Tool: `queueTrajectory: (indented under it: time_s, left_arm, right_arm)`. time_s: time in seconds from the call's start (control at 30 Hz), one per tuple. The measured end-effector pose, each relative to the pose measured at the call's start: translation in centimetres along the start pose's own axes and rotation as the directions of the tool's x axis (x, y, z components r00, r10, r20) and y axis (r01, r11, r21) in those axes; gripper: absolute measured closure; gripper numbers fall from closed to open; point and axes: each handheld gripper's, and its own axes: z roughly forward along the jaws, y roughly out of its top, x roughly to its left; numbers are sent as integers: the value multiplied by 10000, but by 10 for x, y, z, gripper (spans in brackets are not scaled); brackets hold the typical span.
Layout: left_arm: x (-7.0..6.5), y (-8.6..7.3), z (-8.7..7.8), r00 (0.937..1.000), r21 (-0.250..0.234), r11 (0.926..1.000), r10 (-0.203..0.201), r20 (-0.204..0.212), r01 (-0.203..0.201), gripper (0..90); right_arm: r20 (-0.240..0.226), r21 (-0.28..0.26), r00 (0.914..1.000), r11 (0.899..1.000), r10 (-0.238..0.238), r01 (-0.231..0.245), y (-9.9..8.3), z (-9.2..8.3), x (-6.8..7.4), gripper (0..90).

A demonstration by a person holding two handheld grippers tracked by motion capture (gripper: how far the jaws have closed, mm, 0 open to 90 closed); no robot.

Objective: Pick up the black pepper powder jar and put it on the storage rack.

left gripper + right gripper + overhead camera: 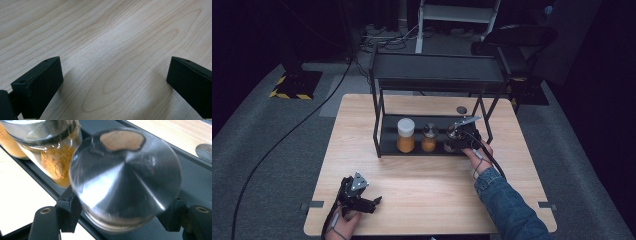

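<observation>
A small glass spice jar with a shiny steel lid, brown powder showing through the lid's opening, stands at the right end of the black rack's lower shelf. My right gripper is shut on this jar, one pad pressed against each side below the lid. From above, the right gripper reaches into the shelf from the front, with the jar between its jaws. At the table's front left corner rests my left gripper. The left gripper is open over bare wood, with nothing between its jaws.
Two more jars stand on the lower shelf: a tall one with a white lid and a small one with orange powder, close to the left of the held jar. The rack's top shelf overhangs them. A dark round disc lies behind the rack.
</observation>
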Motion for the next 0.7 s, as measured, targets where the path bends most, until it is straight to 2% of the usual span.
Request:
queueTrajectory:
  time_s: [0.17, 0.23, 0.3, 0.5, 0.7]
  left_arm:
    - [0, 0, 0, 10000, 1, 10000, 0, -1, 0, 7]
    - [0, 0, 0, 10000, 2, 10000, 13, -2, -13, 6]
    - [0, 0, 0, 10000, 1, 10000, 12, -4, -12, 7]
    - [0, 0, 0, 10000, 0, 10000, 11, -3, -11, 6]
    - [0, 0, 0, 10000, -3, 10000, -4, 2, 4, 6]
  right_arm:
    - [-8, -33, 10000, 10000, -60, 60, -1, 0, 0, 303]
    - [109, -100, 9999, 9999, -101, 102, -2, -3, 2, 232]
    - [27, -162, 10000, 9998, -92, 93, -1, -7, 1, 176]
    - [-130, -330, 9996, 9992, -243, 239, 2, -30, -1, 96]
    - [-102, -545, 9983, 9969, -572, 566, -1, -59, -4, 62]
